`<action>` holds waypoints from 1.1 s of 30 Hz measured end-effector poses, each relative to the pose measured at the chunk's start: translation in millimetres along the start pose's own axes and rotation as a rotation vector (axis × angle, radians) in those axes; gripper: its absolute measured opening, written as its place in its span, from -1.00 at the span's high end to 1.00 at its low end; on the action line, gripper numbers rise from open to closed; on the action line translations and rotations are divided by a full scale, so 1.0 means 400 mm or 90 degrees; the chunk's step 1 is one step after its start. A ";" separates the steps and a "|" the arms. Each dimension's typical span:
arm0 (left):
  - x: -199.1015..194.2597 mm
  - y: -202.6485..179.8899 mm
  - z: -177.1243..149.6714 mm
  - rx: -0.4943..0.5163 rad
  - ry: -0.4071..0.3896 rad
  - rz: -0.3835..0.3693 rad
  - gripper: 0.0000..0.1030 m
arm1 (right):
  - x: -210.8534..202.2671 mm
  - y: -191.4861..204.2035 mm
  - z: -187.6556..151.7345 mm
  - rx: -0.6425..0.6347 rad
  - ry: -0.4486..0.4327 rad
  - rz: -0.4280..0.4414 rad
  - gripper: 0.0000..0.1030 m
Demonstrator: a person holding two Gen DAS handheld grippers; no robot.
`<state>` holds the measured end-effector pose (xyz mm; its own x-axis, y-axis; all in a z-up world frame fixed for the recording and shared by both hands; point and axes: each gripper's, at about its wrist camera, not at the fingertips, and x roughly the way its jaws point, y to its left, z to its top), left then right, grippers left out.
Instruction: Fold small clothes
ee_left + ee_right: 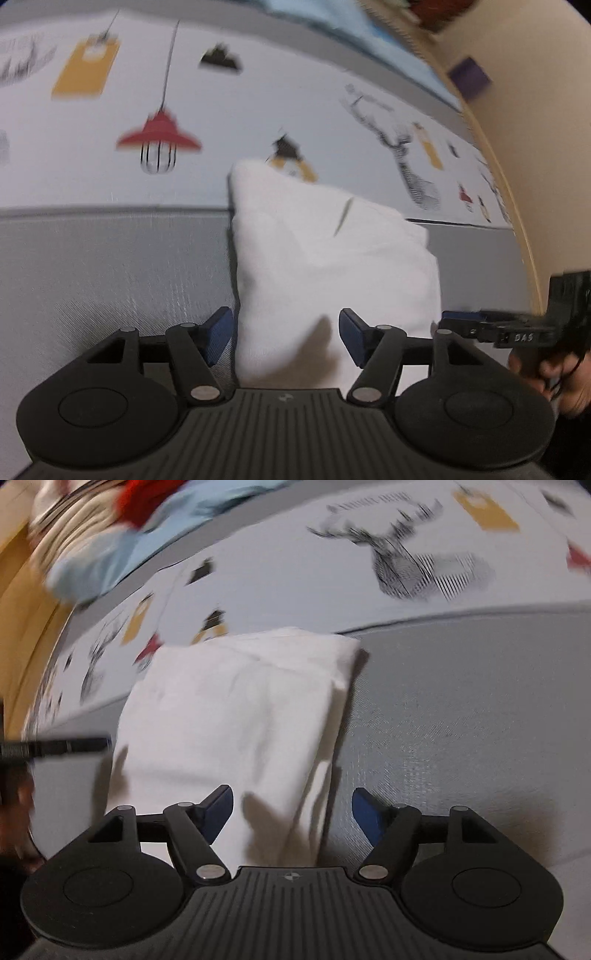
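A white folded garment (325, 258) lies on the grey surface, its far end over the patterned sheet; it also shows in the right wrist view (229, 716). My left gripper (286, 336) is open, its blue pads either side of the garment's near left corner, holding nothing. My right gripper (291, 816) is open over the garment's near right edge, holding nothing. The right gripper also shows at the right edge of the left wrist view (491, 328), beside the garment. The left gripper shows as a dark bar at the left of the right wrist view (55, 747).
A white sheet (258, 92) printed with lamps and deer covers the far part of the surface. A light blue cloth (110, 561), a red item (147, 498) and striped fabric (66, 528) lie at the far edge. A wooden rim (517, 206) bounds one side.
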<state>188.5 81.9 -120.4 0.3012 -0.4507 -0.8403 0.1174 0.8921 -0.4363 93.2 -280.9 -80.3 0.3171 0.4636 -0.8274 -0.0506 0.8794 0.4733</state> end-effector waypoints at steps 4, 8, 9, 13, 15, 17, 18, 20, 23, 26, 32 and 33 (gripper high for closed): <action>0.064 -0.008 -0.001 -0.015 0.026 0.005 -0.33 | 0.044 -0.005 0.018 0.033 0.005 0.003 -0.45; 0.081 0.006 0.010 -0.026 0.016 -0.003 -0.07 | 0.064 0.017 0.030 0.020 -0.006 0.006 0.11; 0.072 0.012 0.011 -0.014 0.015 -0.004 0.14 | 0.068 0.023 0.036 0.020 -0.007 0.005 0.28; 0.016 0.014 0.041 0.021 -0.029 0.001 0.44 | 0.062 0.068 0.077 0.018 -0.038 0.008 0.45; -0.029 0.004 0.068 0.039 -0.086 0.011 0.45 | 0.037 0.079 0.111 0.035 -0.074 0.041 0.52; -0.072 -0.010 0.095 0.069 -0.154 0.027 0.45 | 0.016 0.109 0.144 0.010 -0.116 0.056 0.56; -0.089 -0.017 0.109 0.082 -0.192 0.037 0.42 | 0.007 0.129 0.158 -0.018 -0.143 0.058 0.56; -0.107 -0.028 0.140 0.081 -0.256 0.063 0.31 | -0.001 0.169 0.191 -0.074 -0.204 0.048 0.38; -0.129 -0.010 0.162 0.042 -0.308 0.098 0.28 | 0.010 0.174 0.236 -0.082 -0.274 -0.026 -0.06; -0.137 -0.012 0.154 0.046 -0.293 0.092 0.28 | 0.016 0.135 0.246 -0.014 -0.238 -0.022 -0.07; -0.011 0.001 0.090 0.131 -0.064 0.118 0.31 | 0.126 0.172 0.178 -0.163 -0.047 -0.068 -0.04; 0.020 0.006 0.065 0.150 -0.035 0.146 0.29 | 0.156 0.162 0.162 -0.169 -0.012 -0.099 -0.16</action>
<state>215.9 81.3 -119.6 0.3947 -0.2411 -0.8866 0.2550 0.9558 -0.1464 171.1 -202.0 -81.6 0.3583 0.3206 -0.8768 -0.2442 0.9387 0.2435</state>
